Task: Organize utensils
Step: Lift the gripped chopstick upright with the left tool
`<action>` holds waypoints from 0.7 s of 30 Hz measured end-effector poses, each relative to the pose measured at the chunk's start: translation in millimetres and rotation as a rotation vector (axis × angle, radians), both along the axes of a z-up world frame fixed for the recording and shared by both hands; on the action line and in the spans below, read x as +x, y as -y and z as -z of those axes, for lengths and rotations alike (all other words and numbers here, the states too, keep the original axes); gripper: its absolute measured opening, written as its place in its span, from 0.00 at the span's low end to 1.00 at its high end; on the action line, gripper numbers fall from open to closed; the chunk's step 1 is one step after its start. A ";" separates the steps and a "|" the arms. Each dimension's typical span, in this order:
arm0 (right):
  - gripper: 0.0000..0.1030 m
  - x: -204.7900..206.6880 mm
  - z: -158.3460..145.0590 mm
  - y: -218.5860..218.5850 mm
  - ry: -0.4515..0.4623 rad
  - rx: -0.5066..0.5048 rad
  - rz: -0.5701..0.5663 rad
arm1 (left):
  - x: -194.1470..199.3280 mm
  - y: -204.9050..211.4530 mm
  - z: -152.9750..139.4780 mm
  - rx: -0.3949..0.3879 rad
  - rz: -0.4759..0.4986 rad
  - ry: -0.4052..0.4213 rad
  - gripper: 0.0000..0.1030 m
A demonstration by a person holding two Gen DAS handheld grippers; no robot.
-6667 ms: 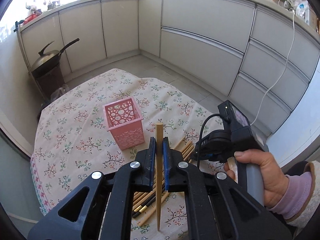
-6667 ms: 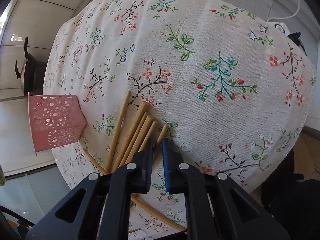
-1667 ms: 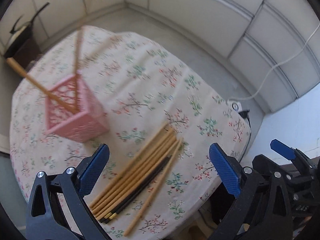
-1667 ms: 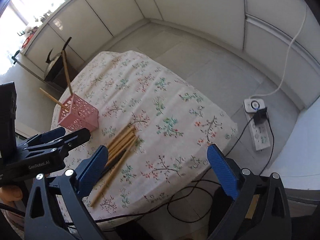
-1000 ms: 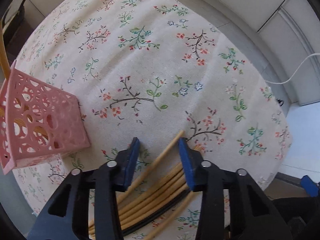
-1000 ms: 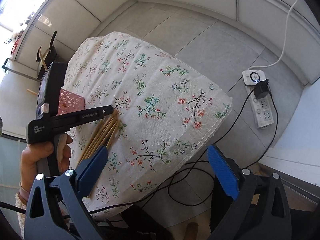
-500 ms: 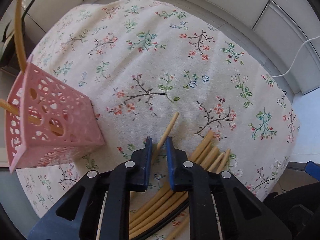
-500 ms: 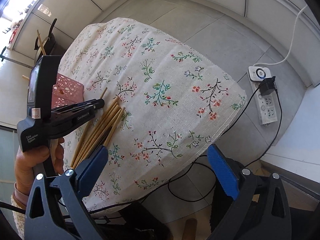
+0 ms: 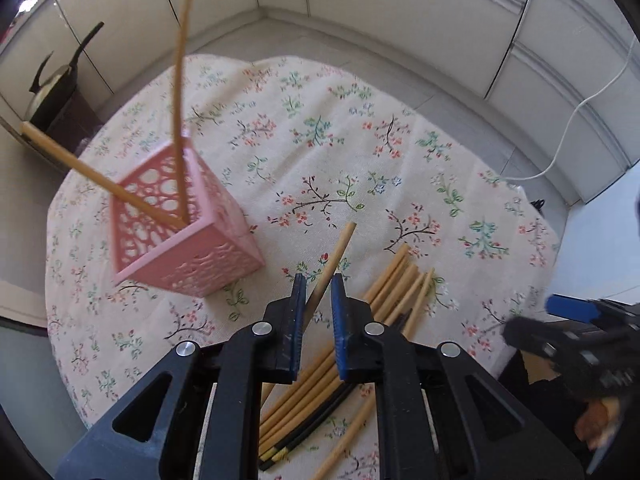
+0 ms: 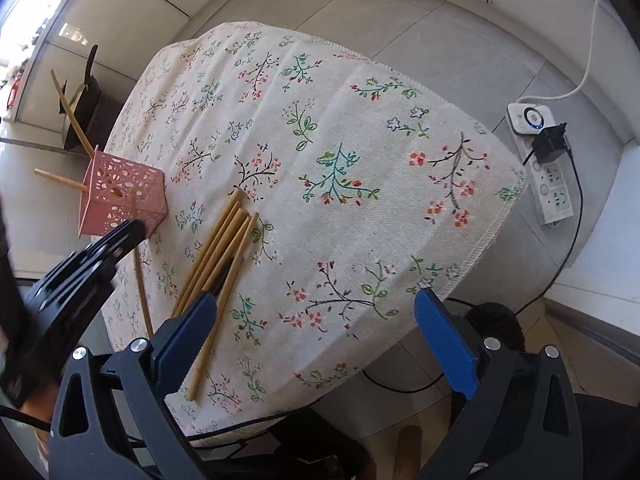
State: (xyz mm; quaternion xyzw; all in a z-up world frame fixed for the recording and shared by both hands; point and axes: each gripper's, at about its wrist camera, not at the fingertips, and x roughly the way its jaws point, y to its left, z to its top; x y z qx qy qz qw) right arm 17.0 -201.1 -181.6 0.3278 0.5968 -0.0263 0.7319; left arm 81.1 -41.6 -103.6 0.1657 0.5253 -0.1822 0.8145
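My left gripper point(image 9: 317, 280) is shut on a wooden chopstick point(image 9: 335, 254) and holds it lifted above the table, tip pointing away. The pink openwork basket point(image 9: 188, 240) stands to its left with two chopsticks point(image 9: 180, 80) leaning out of it. A bundle of wooden and black chopsticks point(image 9: 384, 300) lies on the floral tablecloth just right of the gripper. In the right wrist view my right gripper point(image 10: 316, 320) is open and empty, above the table's near edge, with the bundle point(image 10: 220, 252) by its left finger and the basket point(image 10: 120, 200) at far left.
The round table point(image 10: 400, 220) has a floral cloth. A black wok on a stand point(image 9: 56, 96) sits past the table's far left. A power strip point(image 10: 540, 160) with cables lies on the floor at right. White cabinets point(image 9: 400, 12) line the walls.
My left gripper closed on one chopstick from the bundle and lifted it off the cloth toward the basket side. My right gripper stayed open and drew nearer the table.
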 end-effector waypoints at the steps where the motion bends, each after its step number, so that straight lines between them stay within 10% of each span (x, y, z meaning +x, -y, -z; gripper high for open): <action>1: 0.93 3.8 2.3 -1.4 -0.008 0.010 0.005 | -3.1 -3.3 -7.7 -0.012 -0.003 0.016 0.11; 21: 0.35 62.0 26.4 -50.4 -0.061 0.027 0.017 | -75.6 -68.2 -98.5 -0.214 -0.089 0.245 0.05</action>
